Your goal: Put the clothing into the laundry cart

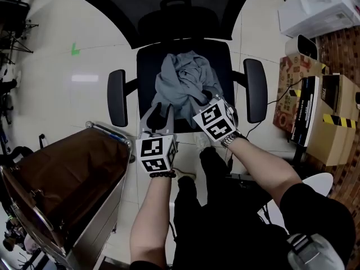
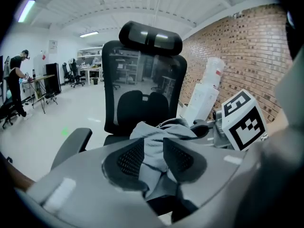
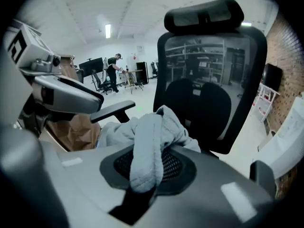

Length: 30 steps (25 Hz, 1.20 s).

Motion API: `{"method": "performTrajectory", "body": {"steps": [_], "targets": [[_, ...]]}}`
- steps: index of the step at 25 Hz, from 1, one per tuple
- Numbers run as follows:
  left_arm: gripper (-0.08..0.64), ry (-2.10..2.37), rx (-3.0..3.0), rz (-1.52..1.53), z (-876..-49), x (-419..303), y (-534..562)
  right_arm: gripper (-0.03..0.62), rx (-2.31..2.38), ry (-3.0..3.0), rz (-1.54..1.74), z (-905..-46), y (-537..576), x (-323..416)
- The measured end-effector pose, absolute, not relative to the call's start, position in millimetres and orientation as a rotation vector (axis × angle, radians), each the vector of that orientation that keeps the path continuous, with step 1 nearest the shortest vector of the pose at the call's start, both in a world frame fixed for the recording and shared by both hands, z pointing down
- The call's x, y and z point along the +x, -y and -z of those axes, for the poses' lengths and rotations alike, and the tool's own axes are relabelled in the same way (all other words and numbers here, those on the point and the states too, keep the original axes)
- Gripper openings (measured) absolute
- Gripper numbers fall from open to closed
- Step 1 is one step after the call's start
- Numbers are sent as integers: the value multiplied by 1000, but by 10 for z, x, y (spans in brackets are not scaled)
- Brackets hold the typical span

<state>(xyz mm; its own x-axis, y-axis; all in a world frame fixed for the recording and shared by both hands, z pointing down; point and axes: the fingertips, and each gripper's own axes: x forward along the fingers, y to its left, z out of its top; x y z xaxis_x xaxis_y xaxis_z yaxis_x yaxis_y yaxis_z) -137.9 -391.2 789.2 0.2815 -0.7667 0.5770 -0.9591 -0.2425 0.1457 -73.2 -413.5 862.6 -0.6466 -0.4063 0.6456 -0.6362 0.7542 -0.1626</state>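
Okay, we've got both grippers on the grey clothing (image 1: 183, 80). It's bunched up over the seat of a black office chair (image 1: 185, 16), straight ahead of both sets of jaws. We can't tell whether the bundle is clear of the seat or resting on it.

Left gripper (image 1: 160, 112): in its own view the jaws are closed on a fold of the fabric. The cloth is squeezed between the two mesh pads (image 2: 130, 158) and hangs out below them. The rest of the bundle sits just beyond the jaw tips, in front of the chair's backrest.

Right gripper (image 1: 207, 97): same story. Its jaws are nearly together with a thick roll of cloth pinched between them. The roll drapes down over the front of the jaws and covers the gap. More of the garment piles up just past the tips, toward the left.

We see the two grippers side by side, close but not touching, the right one a bit further into the bundle. Each one shows up in the other's view.

The laundry cart (image 1: 112, 133) sits left of and below the left jaws, well apart from the clothing. Its top is open and it has a brown liner. None of the garment is in it.

Right of the right jaws there are cardboard boxes (image 1: 320, 117) on the floor and a brick wall (image 2: 237, 56).
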Motion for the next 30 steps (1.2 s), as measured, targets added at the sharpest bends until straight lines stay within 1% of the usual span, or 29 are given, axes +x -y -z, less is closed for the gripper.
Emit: {"method": "performTrajectory", "body": {"steps": [11,21,30], "targets": [[124,1741,2145,-369,-6396,-1827,3360,73,789,2569,-285,-6744,3682,-1023],[124,1972,2125,-259,-5129,-2124,2273,73,660,2797,-29,-5243,2842,-1353],[110,2210,2075,-176,-3847,-2499,1291,72,416,3010,209,-3822,2017,-1917]]}}
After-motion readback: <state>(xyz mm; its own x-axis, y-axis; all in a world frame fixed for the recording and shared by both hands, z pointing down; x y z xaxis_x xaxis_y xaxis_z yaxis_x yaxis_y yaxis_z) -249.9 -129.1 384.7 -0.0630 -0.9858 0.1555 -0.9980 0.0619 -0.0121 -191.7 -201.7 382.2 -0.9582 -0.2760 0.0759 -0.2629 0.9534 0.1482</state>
